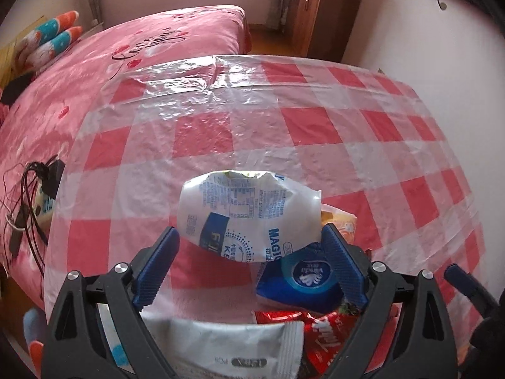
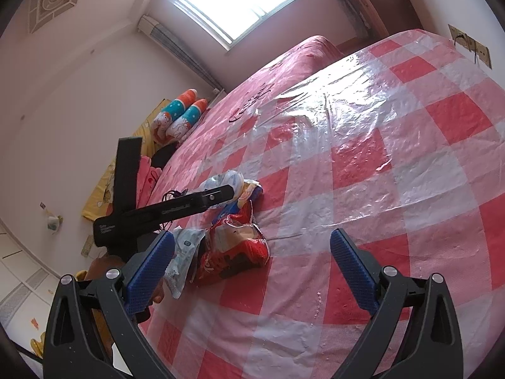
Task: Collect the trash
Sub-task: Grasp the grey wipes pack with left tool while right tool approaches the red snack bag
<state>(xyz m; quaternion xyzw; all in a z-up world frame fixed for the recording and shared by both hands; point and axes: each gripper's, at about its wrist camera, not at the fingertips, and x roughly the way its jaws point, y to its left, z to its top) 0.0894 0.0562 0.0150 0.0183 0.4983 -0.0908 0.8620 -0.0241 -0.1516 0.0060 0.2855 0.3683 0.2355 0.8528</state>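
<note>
the left gripper (image 1: 249, 252) points steeply down over a pile of wrappers, its blue ribbed fingers (image 1: 156, 268) spread wide. a crumpled white milk pouch with blue print (image 1: 249, 218) sits between them; the right finger looks to touch its edge, the left one stands just clear, so nothing is clamped. just below the pouch lies a blue packet with a round emblem (image 1: 303, 281), partly behind the right finger, and an orange wrapper (image 1: 342, 221) peeks out behind it. nearer the camera are a white sachet (image 1: 227, 344) and a red snack bag (image 1: 328, 334). all of it rests on a red-and-white checked plastic sheet (image 1: 315, 126) spread over a pink bed (image 1: 94, 72)

the right gripper (image 2: 252, 257) hovers low over the same sheet with its fingers wide apart and empty, the red snack bag just beyond its left finger. a tangle of cables (image 1: 31, 189) lies on the bed to the side, with plush pillows (image 2: 180, 117) at its head
</note>
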